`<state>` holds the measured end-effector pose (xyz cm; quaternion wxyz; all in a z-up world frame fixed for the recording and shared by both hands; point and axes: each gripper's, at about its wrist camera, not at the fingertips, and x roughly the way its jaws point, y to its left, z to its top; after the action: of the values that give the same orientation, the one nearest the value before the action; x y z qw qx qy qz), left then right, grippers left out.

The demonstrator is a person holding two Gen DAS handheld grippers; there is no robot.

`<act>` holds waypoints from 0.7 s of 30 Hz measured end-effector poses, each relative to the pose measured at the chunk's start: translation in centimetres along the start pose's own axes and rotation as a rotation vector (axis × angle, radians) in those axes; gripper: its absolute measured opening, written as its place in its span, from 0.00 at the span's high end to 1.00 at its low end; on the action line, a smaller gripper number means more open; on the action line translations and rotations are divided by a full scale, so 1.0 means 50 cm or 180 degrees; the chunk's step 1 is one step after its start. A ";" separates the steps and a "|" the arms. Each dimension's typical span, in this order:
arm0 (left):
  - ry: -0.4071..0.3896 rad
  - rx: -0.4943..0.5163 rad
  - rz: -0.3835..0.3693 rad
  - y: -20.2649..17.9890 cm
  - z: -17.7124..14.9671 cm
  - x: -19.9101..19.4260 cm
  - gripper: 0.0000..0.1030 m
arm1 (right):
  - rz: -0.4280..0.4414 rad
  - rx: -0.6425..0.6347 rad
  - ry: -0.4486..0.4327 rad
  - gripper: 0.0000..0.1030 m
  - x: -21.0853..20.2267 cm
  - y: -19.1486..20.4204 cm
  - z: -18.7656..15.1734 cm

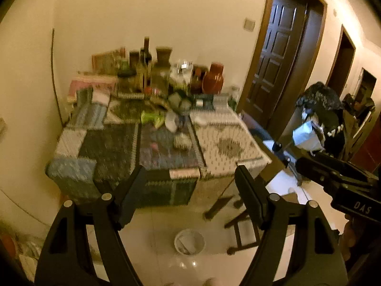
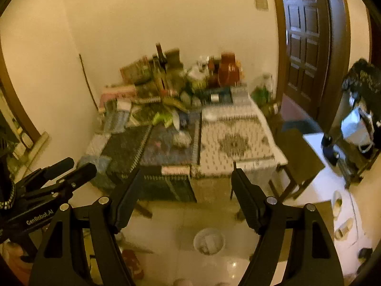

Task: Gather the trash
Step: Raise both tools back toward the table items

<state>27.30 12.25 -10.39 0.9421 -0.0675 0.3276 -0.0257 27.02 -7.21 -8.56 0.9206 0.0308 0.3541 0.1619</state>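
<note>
Both the left claw and right claw hang wide apart, empty, above the floor. Just beyond, a small wastebasket stands on the pale tiles before the counter. On its patterned cloth lie a crumpled wad, then green wrappers; bottles crowd the wall end.

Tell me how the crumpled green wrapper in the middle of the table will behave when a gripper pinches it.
The green wrapper looks thin and crumpled, so it is probably light and floppy and may crush flat between the fingers. It lies against other litter on the patterned tablecloth, so neighbouring scraps might drag along. The blur hides whether it is slippery.
</note>
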 end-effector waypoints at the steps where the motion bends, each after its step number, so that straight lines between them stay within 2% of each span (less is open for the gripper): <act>1: -0.0069 0.0017 -0.0007 0.002 0.010 -0.017 0.26 | -0.0013 -0.0011 -0.0045 0.29 -0.008 0.008 0.002; 4: -0.0245 0.0069 0.0009 0.007 0.027 -0.057 0.26 | -0.0076 -0.0069 -0.0211 0.29 -0.034 0.029 0.016; 6: -0.0317 0.0111 0.0041 0.009 0.034 -0.074 0.21 | -0.0091 -0.0084 -0.0275 0.29 -0.041 0.034 0.024; 10: -0.0381 0.0172 0.0118 0.008 0.045 -0.076 0.15 | -0.0123 -0.0042 -0.0368 0.16 -0.041 0.028 0.045; 15: -0.0375 0.0182 0.0142 0.003 0.075 -0.040 0.13 | -0.0148 -0.0012 -0.0429 0.16 -0.013 -0.003 0.078; 21: -0.0424 0.0063 0.0297 -0.019 0.140 0.040 0.13 | -0.0063 -0.0077 -0.0390 0.16 0.054 -0.069 0.134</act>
<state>33.22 11.90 -6.07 0.9626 -0.0444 0.2666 0.0195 34.26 -9.21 -5.88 0.9424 0.0260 0.2954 0.1549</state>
